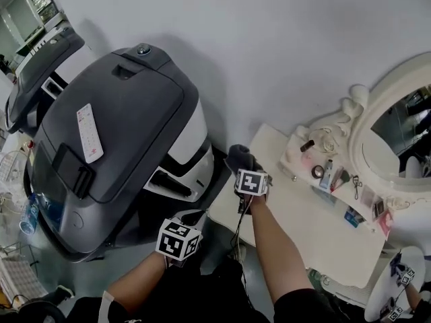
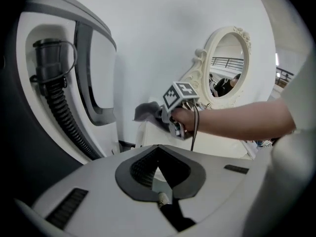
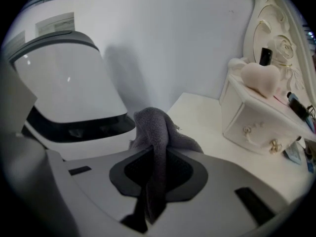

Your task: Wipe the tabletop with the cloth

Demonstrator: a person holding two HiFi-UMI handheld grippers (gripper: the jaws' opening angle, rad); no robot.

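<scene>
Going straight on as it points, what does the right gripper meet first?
Probably the white tabletop, touched first by the grey cloth in the right gripper; the wall stands behind. Depth is unclear.

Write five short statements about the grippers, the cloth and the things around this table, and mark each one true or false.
1. The right gripper is clamped on a grey cloth. True.
2. The left gripper grips a second cloth. False: its jaws are together with nothing between them.
3. A white remote lies on the lid of the big grey machine. True.
4. The cloth is spread flat in the middle of the table. False: it is bunched in the right gripper at the table's edge nearest the machine.
5. The mirror has a plain dark square frame. False: the frame is white, rounded and ornate.
</scene>
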